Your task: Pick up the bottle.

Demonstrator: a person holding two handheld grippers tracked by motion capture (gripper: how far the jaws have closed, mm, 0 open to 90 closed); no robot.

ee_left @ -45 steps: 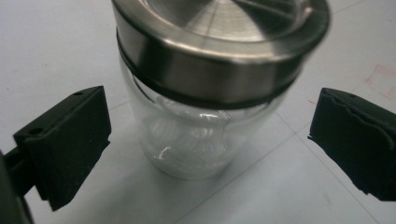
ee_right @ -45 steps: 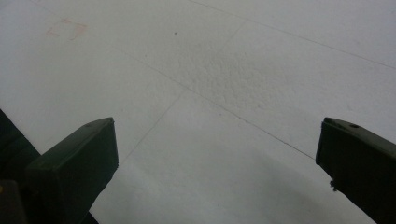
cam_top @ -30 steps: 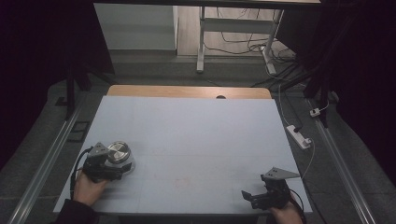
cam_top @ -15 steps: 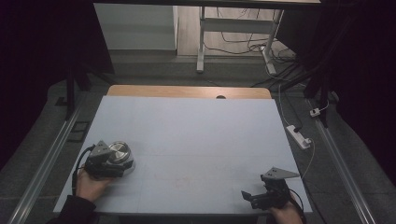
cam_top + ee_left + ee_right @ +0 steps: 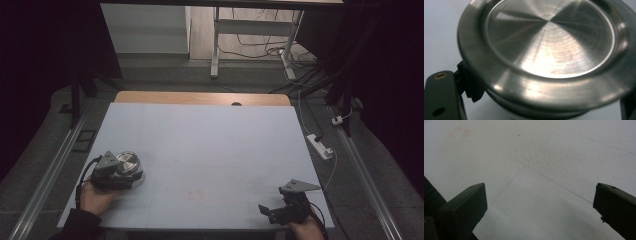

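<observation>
A round container with a brushed steel lid (image 5: pixel 127 161) stands on the pale table (image 5: pixel 210 145) near its front left corner. My left gripper (image 5: pixel 125 176) is at the container's near side, held by a hand. In the left gripper view the lid (image 5: pixel 549 37) looms very close, and the black jaws sit on either side of the container's body under the lid's rim, so the left gripper (image 5: pixel 549 101) is shut on it. My right gripper (image 5: pixel 267 211) rests near the front right corner. Its jaws stand wide apart over bare table, so the right gripper (image 5: pixel 540 202) is open.
A white power strip (image 5: pixel 320 146) lies on the floor beyond the table's right edge. A wooden strip (image 5: pixel 200 98) runs along the far edge. A faint reddish square mark (image 5: pixel 459 132) shows on the table surface ahead of the right gripper.
</observation>
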